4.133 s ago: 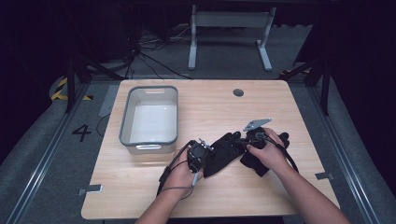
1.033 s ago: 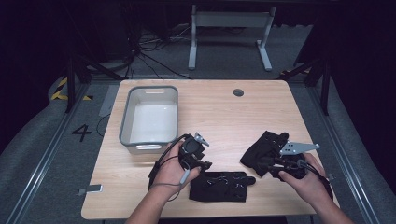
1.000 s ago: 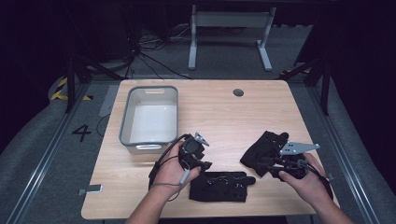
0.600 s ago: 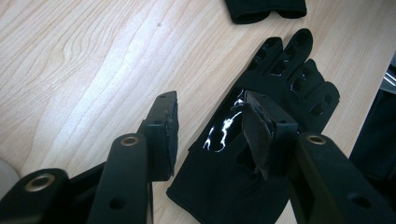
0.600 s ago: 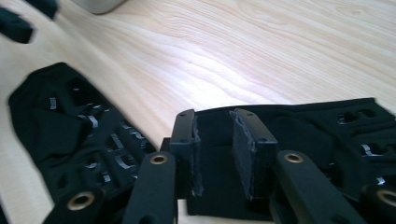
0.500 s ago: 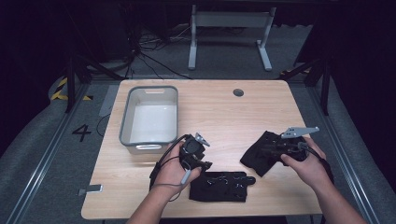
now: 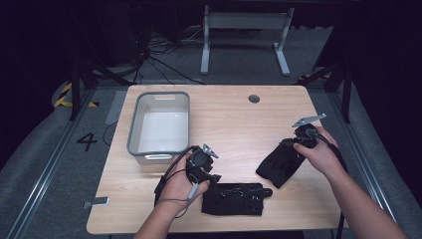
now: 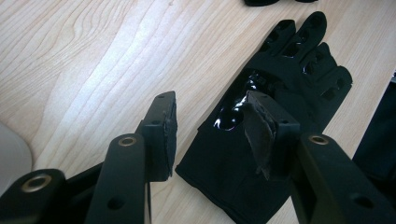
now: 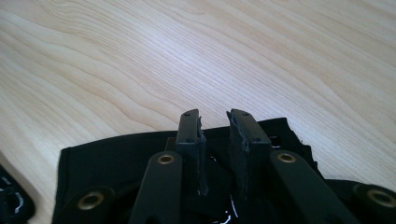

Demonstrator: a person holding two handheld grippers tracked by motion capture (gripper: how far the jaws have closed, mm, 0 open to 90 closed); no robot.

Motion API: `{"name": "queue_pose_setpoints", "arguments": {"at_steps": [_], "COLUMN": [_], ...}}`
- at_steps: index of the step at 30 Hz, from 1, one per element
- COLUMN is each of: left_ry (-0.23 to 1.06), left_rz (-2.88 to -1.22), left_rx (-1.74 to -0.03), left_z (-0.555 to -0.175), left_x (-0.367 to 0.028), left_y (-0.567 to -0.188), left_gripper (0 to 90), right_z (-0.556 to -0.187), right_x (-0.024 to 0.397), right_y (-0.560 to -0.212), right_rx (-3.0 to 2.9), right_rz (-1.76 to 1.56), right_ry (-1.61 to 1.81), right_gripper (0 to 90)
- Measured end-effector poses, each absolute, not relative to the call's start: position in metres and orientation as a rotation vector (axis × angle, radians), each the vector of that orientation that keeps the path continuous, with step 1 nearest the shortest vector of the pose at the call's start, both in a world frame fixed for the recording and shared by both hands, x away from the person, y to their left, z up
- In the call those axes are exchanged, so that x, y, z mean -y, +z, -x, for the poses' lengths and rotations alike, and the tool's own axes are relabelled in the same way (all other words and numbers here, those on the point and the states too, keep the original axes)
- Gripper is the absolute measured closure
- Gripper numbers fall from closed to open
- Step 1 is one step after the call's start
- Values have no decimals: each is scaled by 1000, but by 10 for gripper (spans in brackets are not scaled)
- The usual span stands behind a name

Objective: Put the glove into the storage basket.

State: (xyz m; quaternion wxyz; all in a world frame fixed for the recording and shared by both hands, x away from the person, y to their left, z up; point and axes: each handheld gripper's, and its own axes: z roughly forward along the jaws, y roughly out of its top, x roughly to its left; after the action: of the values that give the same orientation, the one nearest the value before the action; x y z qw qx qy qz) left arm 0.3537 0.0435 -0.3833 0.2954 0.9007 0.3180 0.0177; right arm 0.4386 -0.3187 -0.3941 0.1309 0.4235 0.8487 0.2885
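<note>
Two black gloves lie on my tabletop point(image 7: 234, 114) in the high view. One glove point(image 7: 233, 198) lies flat near the front edge, just right of my left gripper point(image 7: 203, 167), whose jaws stand apart with nothing in them. The other glove point(image 7: 279, 163) hangs crumpled near the right edge, its upper end at my right gripper point(image 7: 303, 135). Since a second ago that gripper has carried this glove farther toward the back and the right edge; the left gripper and the flat glove have stayed put. A grey bin point(image 7: 160, 127) sits near the back left corner.

In the left gripper view, the flat glove point(image 8: 266, 116) lies palm up, fingers spread, with a glossy patch; its cuff lies below and between the released jaws, untouched.

In the right gripper view, the jaws have just been closing, a narrow gap remaining, over the black fabric point(image 9: 121, 158); I cannot tell whether they pinch it.
</note>
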Motion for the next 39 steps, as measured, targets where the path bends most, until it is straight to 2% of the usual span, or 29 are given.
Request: {"name": "queue_pose_setpoints", "arguments": {"at_steps": [13, 17, 24, 31, 39], "left_ry": [36, 28, 19, 17, 10], "left_rz": [-2415, -2424, -2433, -2442, -2443], "left_rx": [-829, -833, -826, -824, -824], "left_z": [-355, -356, -355, -355, -355], "left_x": [-38, -37, -36, -35, -36], "left_y": [-386, -389, -390, -391, -392], "left_gripper": [542, 536, 527, 523, 520], "right_z": [-463, -471, -479, -485, -493], "right_x": [322, 323, 322, 325, 329], "right_y": [-411, -417, -427, -425, -432], "right_rx": [-2455, -2434, -2432, -2425, -2474], "right_rz": [-1276, -1283, -1305, -1301, -1342], "right_ry": [746, 737, 681, 617, 622], "right_gripper": [708, 638, 607, 664, 685]}}
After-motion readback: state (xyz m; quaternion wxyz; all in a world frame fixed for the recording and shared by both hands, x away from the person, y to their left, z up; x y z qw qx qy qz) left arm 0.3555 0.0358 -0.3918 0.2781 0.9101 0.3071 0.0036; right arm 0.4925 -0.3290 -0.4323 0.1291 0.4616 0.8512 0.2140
